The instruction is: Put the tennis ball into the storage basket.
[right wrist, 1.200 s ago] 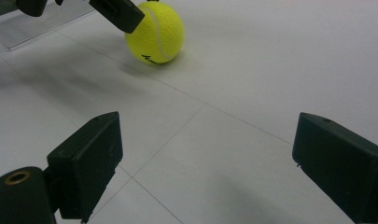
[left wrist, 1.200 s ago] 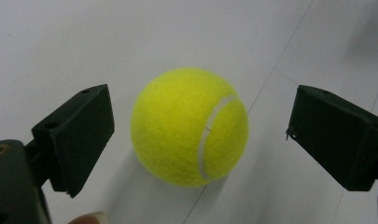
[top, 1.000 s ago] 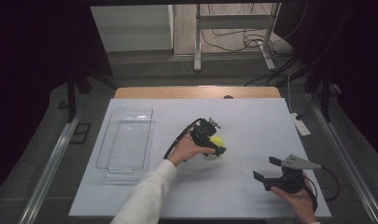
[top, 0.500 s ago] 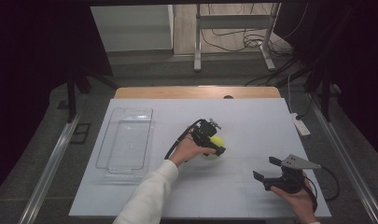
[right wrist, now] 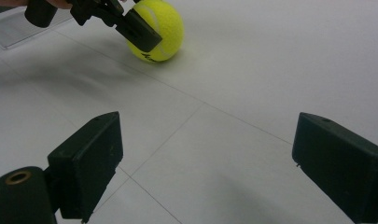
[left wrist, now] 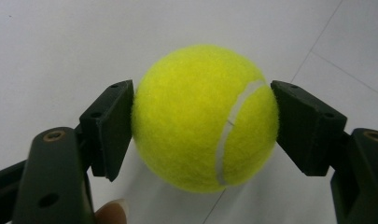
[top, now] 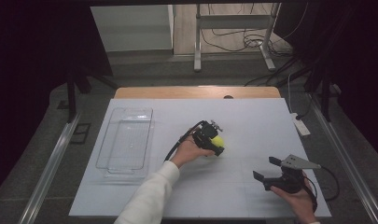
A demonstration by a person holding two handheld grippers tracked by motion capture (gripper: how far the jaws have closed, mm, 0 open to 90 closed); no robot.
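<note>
Left hand-held gripper [top: 213, 142] clamped on yellow tennis ball [left wrist: 205, 116] resting on white desk [top: 252, 121], right hand-held gripper [top: 267, 170] jaws spread wide apart, clear tray [top: 126, 140] at far left

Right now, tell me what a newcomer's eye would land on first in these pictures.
The bright yellow tennis ball stands out at once near the middle of the white table, clamped between the jaws of the left gripper. Next comes the right gripper, open with nothing between its jaws, at the table's near right. A clear plastic tray lies at the left side of the table.
</note>
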